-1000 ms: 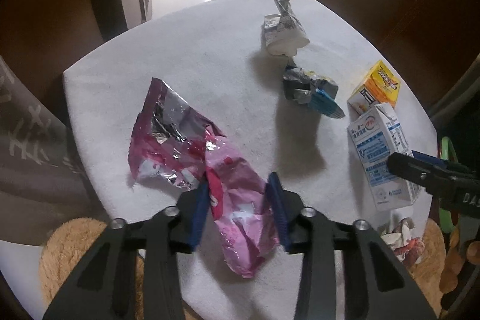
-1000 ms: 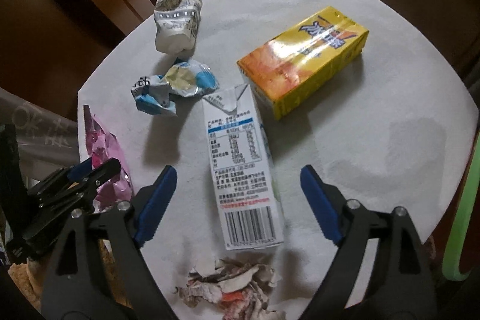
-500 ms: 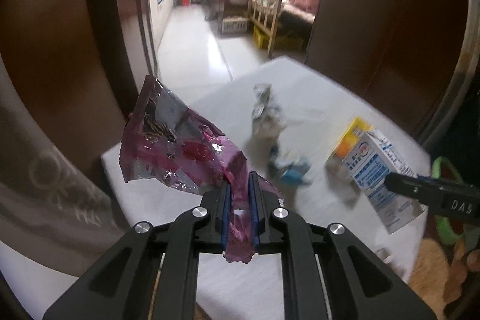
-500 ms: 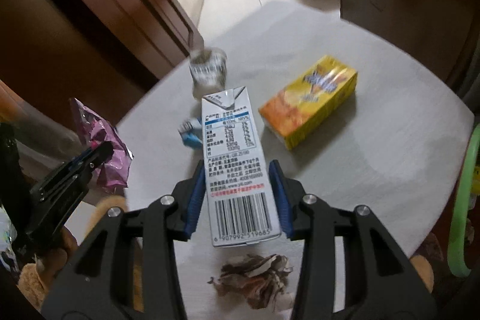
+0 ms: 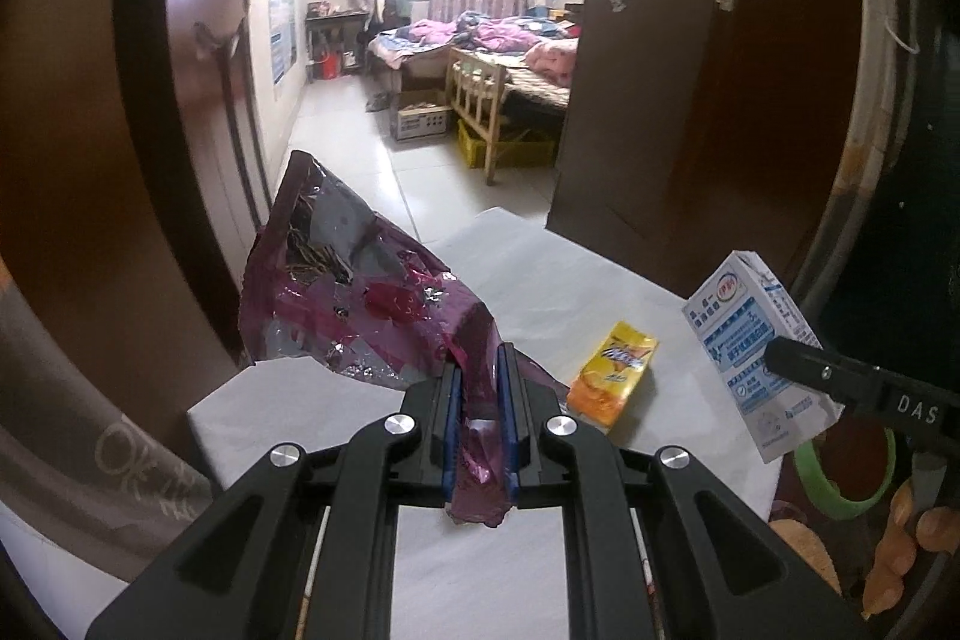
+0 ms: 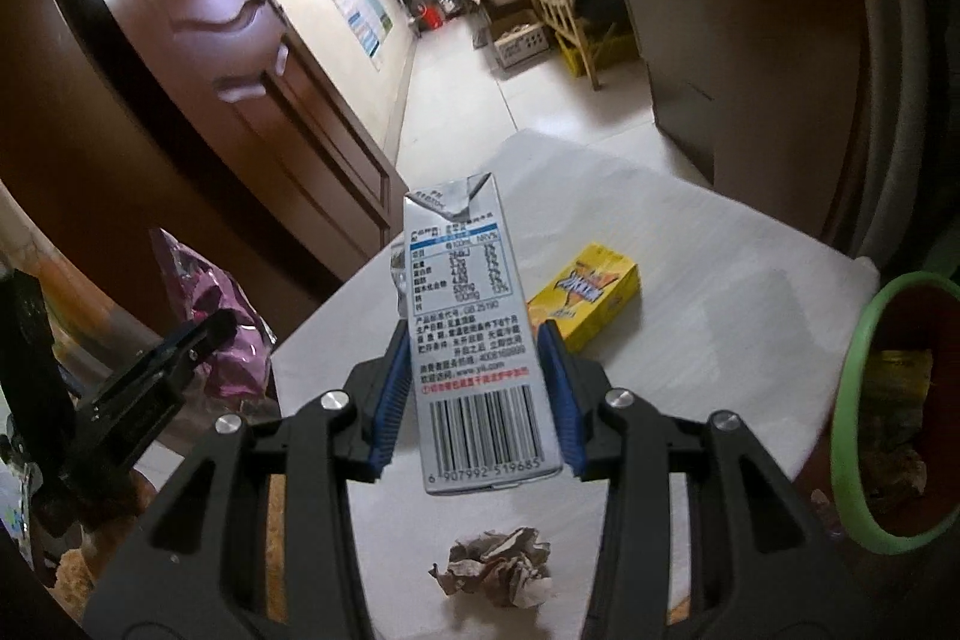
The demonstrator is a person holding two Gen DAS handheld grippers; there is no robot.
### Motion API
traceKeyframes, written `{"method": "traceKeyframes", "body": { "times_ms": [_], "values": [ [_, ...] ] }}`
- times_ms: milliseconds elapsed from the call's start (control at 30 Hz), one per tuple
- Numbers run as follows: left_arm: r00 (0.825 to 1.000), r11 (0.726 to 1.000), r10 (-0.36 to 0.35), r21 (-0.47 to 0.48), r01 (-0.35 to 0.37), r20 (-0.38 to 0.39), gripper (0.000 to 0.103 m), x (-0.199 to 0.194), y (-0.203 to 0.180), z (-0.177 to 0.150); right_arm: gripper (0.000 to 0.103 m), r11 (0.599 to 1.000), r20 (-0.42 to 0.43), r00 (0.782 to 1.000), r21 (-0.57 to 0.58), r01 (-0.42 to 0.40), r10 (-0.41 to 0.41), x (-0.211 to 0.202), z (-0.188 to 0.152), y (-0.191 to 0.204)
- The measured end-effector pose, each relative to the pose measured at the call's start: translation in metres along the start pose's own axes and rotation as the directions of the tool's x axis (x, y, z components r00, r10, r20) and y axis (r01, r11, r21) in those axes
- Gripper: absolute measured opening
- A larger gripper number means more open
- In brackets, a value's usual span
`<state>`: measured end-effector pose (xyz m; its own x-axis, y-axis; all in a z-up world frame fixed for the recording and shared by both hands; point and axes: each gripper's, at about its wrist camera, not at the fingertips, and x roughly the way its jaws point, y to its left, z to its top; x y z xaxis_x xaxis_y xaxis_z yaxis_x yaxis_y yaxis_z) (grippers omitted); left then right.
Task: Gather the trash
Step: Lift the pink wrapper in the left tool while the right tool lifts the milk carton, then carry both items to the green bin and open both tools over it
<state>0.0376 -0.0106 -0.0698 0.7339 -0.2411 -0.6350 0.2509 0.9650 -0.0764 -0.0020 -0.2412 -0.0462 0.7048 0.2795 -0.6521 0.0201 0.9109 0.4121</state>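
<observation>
Table (image 6: 690,244) with a pale grey top fills the lower half of both wrist views, set in front of a dark wooden door (image 6: 198,58) and an opening onto a bedroom. Beside its right edge stands a bin with a green rim (image 6: 855,340), crumpled scraps lying inside. The left gripper (image 5: 478,424) has its jaws clamped tight on the narrow end of a pink foil snack bag (image 5: 354,292), which hangs clear of the table, its torn silver inside facing the camera; the same bag (image 6: 210,304) shows at the left of the right wrist view. The right gripper (image 6: 477,400) grips a white milk carton (image 6: 468,316) between its blue pads, barcode end nearest the lens (folded top pointing away), lifted off the surface; from the left wrist it appears tilted at the right (image 5: 750,346). On the table lie a yellow juice box (image 6: 591,301), flat on its side beyond the carton, and a crumpled paper wad (image 6: 498,568) near the front edge, under the right gripper.
</observation>
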Motion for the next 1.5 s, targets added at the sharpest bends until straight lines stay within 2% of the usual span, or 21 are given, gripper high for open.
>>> {"method": "traceKeyframes", "body": {
  "times_ms": [533, 700, 867, 1000, 1033, 1200, 1367, 1433, 1467, 1500],
  "values": [
    [0.995, 0.994, -0.089, 0.067, 0.086, 0.05, 0.009, -0.023, -0.059, 0.017, 0.041, 0.997, 0.15, 0.988, 0.069, -0.028, 0.017, -0.058, 0.012, -0.041],
    [0.987, 0.981, -0.161, 0.11, 0.158, 0.013, 0.009, -0.014, -0.095, 0.015, 0.041, 0.992, 0.179, 0.983, 0.126, 0.019, -0.042, -0.071, 0.008, -0.075],
    [0.956, 0.942, -0.289, 0.162, 0.294, -0.056, 0.009, 0.007, -0.149, 0.006, 0.041, 0.97, 0.196, 0.972, 0.229, 0.086, -0.132, -0.089, 0.0, -0.125],
    [0.916, 0.895, -0.378, 0.2, 0.399, -0.136, 0.009, 0.025, -0.201, -0.007, 0.041, 0.927, 0.207, 0.952, 0.345, 0.145, -0.226, -0.111, -0.018, -0.178],
    [0.902, 0.88, -0.401, 0.204, 0.428, -0.163, 0.009, 0.032, -0.216, -0.011, 0.041, 0.917, 0.207, 0.947, 0.367, 0.157, -0.244, -0.116, -0.022, -0.189],
    [0.844, 0.82, -0.459, 0.232, 0.522, -0.278, 0.009, 0.063, -0.279, -0.024, 0.041, 0.852, 0.177, 0.921, 0.47, 0.229, -0.346, -0.137, -0.043, -0.244],
    [0.794, 0.761, -0.498, 0.264, 0.593, -0.35, 0.01, 0.081, -0.329, -0.03, 0.041, 0.804, 0.15, 0.909, 0.536, 0.256, -0.389, -0.144, -0.059, -0.281],
    [0.779, 0.738, -0.506, 0.282, 0.613, -0.37, 0.019, 0.084, -0.343, -0.031, 0.042, 0.794, 0.141, 0.909, 0.551, 0.256, -0.391, -0.144, -0.062, -0.288],
    [0.776, 0.729, -0.511, 0.292, 0.619, -0.37, 0.029, 0.084, -0.348, -0.031, 0.043, 0.79, 0.132, 0.914, 0.559, 0.251, -0.384, -0.143, -0.063, -0.292],
    [0.779, 0.728, -0.508, 0.301, 0.616, -0.367, 0.048, 0.085, -0.352, -0.029, 0.045, 0.787, 0.128, 0.918, 0.566, 0.243, -0.376, -0.142, -0.065, -0.295]
  ]
}}
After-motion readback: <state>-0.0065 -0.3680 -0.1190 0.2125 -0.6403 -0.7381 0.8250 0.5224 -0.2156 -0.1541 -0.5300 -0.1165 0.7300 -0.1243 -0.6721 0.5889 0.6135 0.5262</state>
